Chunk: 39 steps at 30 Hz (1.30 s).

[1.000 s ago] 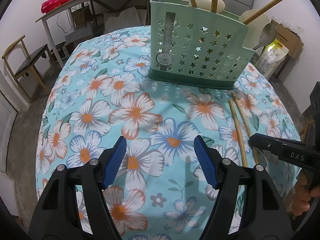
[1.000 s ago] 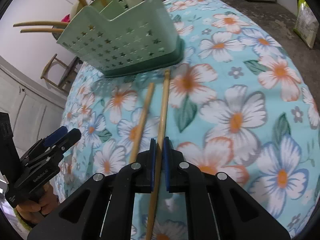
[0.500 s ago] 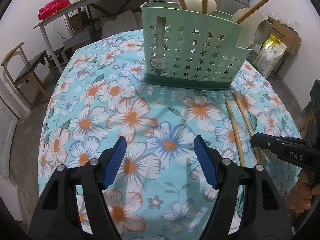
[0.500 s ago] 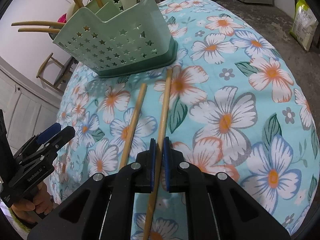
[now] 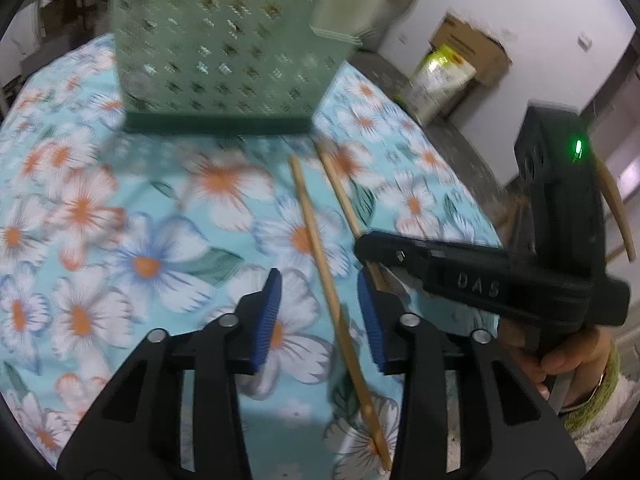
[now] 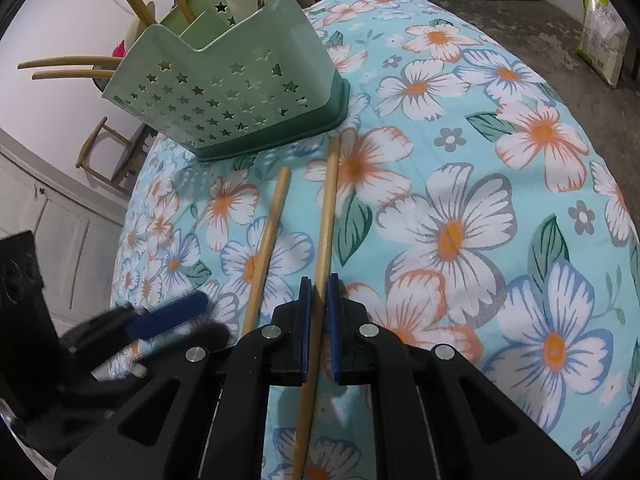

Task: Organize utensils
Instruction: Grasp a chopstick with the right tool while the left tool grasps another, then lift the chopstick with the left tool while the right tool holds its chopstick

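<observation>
While your right gripper (image 6: 316, 312) stays clamped on one chopstick (image 6: 326, 216), its pads (image 6: 305, 308) pinch the stick low on its shaft. Second chopstick (image 6: 267, 242) lies loose just beside it on the floral cloth (image 6: 460, 200), roughly parallel. Your left gripper (image 5: 318, 314) straddles that loose stick (image 5: 320, 248), jaws apart, not touching it. Green star-punched holder (image 6: 236, 92) stands just past both far tips, toward the cloth's far edge, with wooden utensils inside.
</observation>
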{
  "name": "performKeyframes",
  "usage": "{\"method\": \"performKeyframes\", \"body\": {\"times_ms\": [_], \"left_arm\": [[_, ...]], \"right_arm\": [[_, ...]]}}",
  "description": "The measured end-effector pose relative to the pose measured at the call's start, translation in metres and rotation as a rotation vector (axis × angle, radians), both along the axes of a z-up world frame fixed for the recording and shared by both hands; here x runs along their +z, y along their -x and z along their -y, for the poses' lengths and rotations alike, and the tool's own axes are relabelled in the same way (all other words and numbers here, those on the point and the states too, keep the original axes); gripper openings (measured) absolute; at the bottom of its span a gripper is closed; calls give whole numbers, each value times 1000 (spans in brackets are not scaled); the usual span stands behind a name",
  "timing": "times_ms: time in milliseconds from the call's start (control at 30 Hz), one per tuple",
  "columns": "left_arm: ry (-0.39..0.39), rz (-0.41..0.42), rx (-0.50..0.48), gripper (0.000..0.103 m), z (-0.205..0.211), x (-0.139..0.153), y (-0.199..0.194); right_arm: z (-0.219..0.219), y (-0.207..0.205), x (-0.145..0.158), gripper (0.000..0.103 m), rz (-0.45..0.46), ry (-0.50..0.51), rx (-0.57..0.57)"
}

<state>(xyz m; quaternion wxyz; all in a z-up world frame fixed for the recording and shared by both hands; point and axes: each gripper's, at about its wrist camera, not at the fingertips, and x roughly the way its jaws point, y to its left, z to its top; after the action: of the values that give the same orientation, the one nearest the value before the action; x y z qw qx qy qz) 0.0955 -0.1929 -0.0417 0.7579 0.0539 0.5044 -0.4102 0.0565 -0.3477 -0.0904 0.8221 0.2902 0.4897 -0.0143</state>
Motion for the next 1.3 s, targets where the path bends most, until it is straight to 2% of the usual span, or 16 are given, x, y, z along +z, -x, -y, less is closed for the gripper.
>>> {"method": "performKeyframes", "body": {"times_ms": [67, 200, 333, 467, 733, 833, 933, 967, 1067, 1167, 1300], "left_arm": [[-15, -7, -30, 29, 7, -5, 4], [-75, 37, -34, 10, 12, -15, 10], [-69, 12, -1, 5, 7, -17, 3], [-84, 28, 58, 5, -11, -11, -4], [-162, 69, 276, 5, -86, -2, -20], [-175, 55, 311, 6, -102, -1, -26], [-171, 59, 318, 19, -103, 2, -33], [-177, 61, 317, 24, -102, 2, -35], [-212, 74, 308, 25, -85, -1, -44], [-258, 123, 311, 25, -74, -5, -49], [-294, 166, 315, 25, -65, -8, -53]], "right_arm": [[0, 0, -1, 8, 2, -8, -3], [2, 1, -1, 8, 2, -20, -7], [1, 1, 0, 8, 6, -11, -2], [-2, 0, 3, 8, 5, 3, 15], [-13, 3, 5, 8, -25, -6, 97], [-19, 2, 7, 9, -33, 26, 129], [-20, -3, 5, 10, -41, 32, 136], [-21, -5, 5, 13, -40, 34, 135], [-23, -13, 5, 25, -25, 27, 141], [-31, -22, 7, 29, -11, 73, 150], [-33, -28, 7, 29, -3, 95, 141]]}}
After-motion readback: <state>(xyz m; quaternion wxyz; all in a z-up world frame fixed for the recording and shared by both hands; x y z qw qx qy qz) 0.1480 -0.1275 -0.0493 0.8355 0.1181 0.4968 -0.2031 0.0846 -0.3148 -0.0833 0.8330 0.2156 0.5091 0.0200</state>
